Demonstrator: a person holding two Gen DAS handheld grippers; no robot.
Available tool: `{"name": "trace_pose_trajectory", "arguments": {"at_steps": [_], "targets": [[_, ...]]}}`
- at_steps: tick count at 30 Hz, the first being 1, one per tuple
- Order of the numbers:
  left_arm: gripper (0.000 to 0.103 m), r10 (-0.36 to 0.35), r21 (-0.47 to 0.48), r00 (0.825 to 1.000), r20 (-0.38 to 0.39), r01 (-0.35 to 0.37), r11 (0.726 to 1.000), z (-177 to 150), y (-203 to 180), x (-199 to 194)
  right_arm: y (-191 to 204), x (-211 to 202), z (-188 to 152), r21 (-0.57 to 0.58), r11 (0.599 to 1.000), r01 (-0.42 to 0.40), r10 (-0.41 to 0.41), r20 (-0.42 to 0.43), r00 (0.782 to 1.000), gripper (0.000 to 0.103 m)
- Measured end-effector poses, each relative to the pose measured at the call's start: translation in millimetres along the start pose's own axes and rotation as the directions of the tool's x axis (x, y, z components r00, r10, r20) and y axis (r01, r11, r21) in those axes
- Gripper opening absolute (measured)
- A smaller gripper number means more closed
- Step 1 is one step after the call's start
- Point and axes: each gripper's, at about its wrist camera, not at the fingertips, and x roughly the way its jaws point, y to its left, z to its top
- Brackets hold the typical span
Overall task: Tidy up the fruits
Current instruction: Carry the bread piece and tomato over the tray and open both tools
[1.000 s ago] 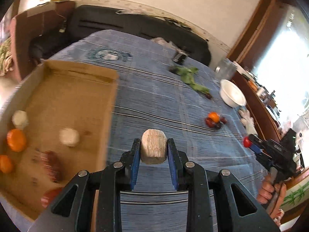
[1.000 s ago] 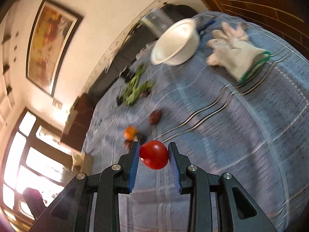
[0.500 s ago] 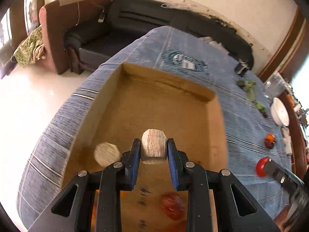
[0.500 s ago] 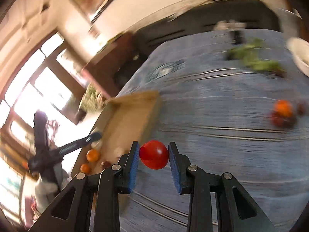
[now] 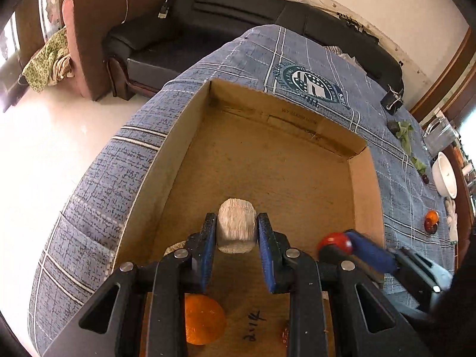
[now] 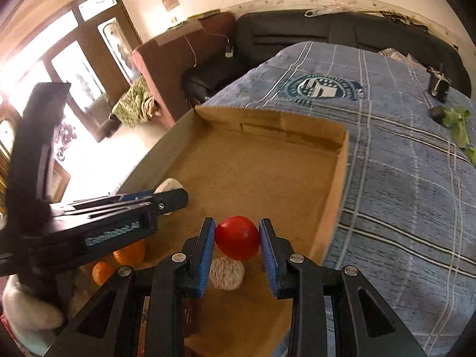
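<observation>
My left gripper [image 5: 236, 233] is shut on a pale, net-wrapped fruit [image 5: 236, 226], held over the near part of an open cardboard box [image 5: 267, 163]. My right gripper [image 6: 237, 238] is shut on a red tomato [image 6: 237, 237] above the box's near right side; in the left wrist view that tomato [image 5: 334, 242] shows at the right. The left gripper [image 6: 166, 197] reaches in from the left in the right wrist view. On the box floor lie oranges [image 6: 129, 253], another pale wrapped fruit [image 6: 227, 273] and an orange [image 5: 203, 319] below my left fingers.
The box sits on a bed with a blue checked cover [image 6: 401, 178]. Far right on the cover are a white bowl [image 5: 444, 175], green leaves [image 5: 404, 132], an orange with dark fruits [image 5: 431, 220] and a black clip [image 5: 392, 101]. A dark sofa [image 5: 238, 15] stands behind.
Both grippers swung left from over the bed cover to over the box, each keeping its fruit. The right gripper rolled and now sits beside the left one.
</observation>
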Motion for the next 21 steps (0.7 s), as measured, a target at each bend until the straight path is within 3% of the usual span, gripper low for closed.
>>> {"name": "trace_pose_trajectory", "arguments": {"at_steps": [7,11,16,21], "targets": [[0.041,-0.04,-0.032,0.998,0.058,0.041,0.999,-5.1,5.2,-26.1,2.8,4.1,-1.7,-0.013,1.0,0.004,-0.004,-0.001,1.0,0.041],[0.049,-0.074,-0.048,0.991,0.111,0.08,0.996,-12.6,3.6,-53.6,-5.5,-22.6,-3.8,0.017,1.0,-0.017,0.017,0.048,0.999,0.042],[0.058,-0.113,-0.069,0.969,0.22,0.131,0.989,-37.8,0.8,-95.5,-27.8,-66.2,-22.2,0.082,0.996,0.02,-0.029,0.109,0.994,0.045],[0.059,-0.144,-0.116,0.956,0.254,0.178,0.977,-61.9,-1.2,-110.7,-36.1,-79.1,-52.5,0.129,0.991,0.035,-0.045,0.078,0.996,0.045]]}}
